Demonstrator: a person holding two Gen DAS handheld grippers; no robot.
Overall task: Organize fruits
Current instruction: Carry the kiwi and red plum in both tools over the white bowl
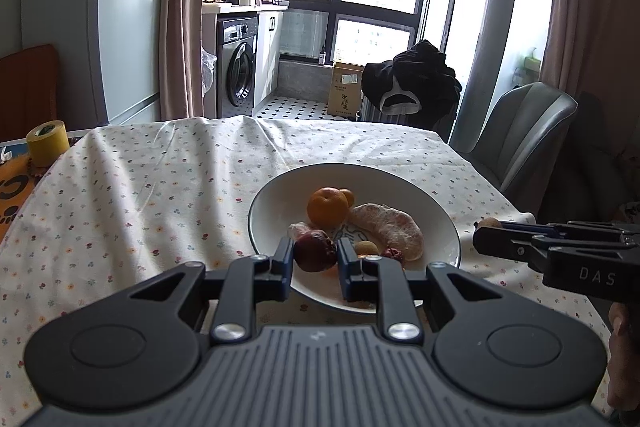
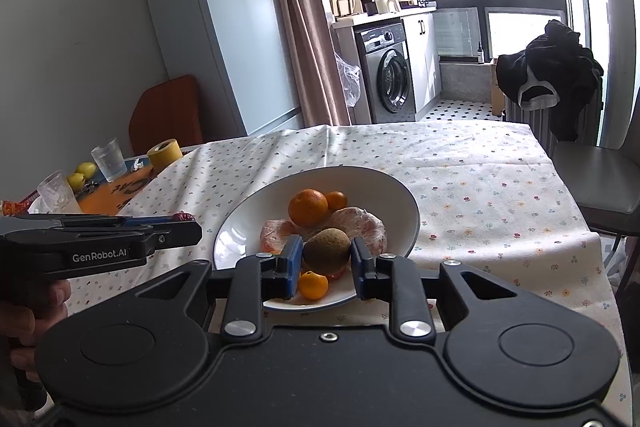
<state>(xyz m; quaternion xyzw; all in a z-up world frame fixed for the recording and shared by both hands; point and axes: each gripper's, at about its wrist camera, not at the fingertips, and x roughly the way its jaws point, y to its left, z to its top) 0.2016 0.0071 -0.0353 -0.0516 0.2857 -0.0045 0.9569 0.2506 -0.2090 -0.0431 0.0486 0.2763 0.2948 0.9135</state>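
A kitchen-side dining table [image 1: 120, 187] carries a white floral tablecloth [image 2: 480, 179]; a washing machine [image 1: 237, 61] and a pale fridge [image 2: 224, 39] stand beyond its far edge. A white plate [image 1: 400, 183] sits toward the near right part of the table, its rim close to the near edge.

On the plate: a mandarin [image 1: 327, 207] with a smaller one touching behind it, a wrapped peeled citrus piece [image 1: 390, 229] to the right, and another small mandarin [image 2: 313, 285] at the near rim.

My left gripper [image 1: 314, 259] is clenched on a dark reddish-purple fruit [image 1: 315, 251], held over the plate's near rim. My right gripper [image 2: 326, 259] grasps a brown kiwi [image 2: 326, 251], also over the near rim.

At the far left corner: a yellow tape roll [image 1: 47, 143], two clear cups [image 2: 108, 159] and two yellow-green fruits [image 2: 86, 169], well apart from the plate.
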